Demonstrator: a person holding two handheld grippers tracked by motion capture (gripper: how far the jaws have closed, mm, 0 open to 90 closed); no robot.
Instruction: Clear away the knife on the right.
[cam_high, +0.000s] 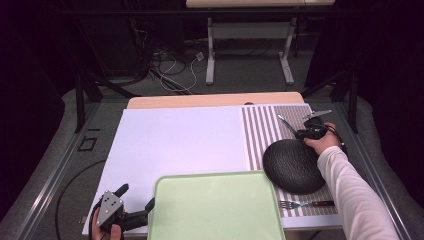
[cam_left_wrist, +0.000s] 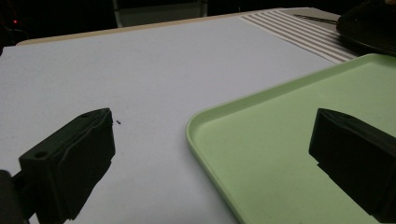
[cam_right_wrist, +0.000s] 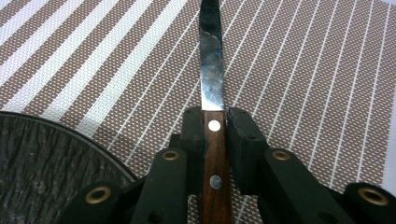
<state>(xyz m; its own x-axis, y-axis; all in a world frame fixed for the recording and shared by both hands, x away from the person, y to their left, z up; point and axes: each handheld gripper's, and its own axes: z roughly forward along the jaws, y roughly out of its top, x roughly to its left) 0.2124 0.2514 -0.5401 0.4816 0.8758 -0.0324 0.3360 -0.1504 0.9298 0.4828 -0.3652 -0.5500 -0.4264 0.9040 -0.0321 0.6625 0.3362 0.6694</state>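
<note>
My right gripper (cam_right_wrist: 215, 125) is shut on the wooden handle of a table knife (cam_right_wrist: 211, 70), whose steel blade points away over the striped placemat (cam_right_wrist: 303, 70). In the high view that gripper (cam_high: 306, 131) sits at the far right of the mat, just beyond the dark round plate (cam_high: 292, 166), with the knife blade (cam_high: 286, 123) sticking out to the left. My left gripper (cam_high: 136, 198) stands open at the near left, its jaws straddling the left rim of the pale green tray (cam_high: 215, 207). In the left gripper view the tray's corner (cam_left_wrist: 205, 123) lies between the wide-apart jaws.
A fork (cam_high: 305, 204) with a dark handle lies on the placemat (cam_high: 260, 135) in front of the plate. A white sheet (cam_high: 175, 140) covers the left and middle of the table. The plate's edge (cam_right_wrist: 51, 154) shows at lower left in the right gripper view.
</note>
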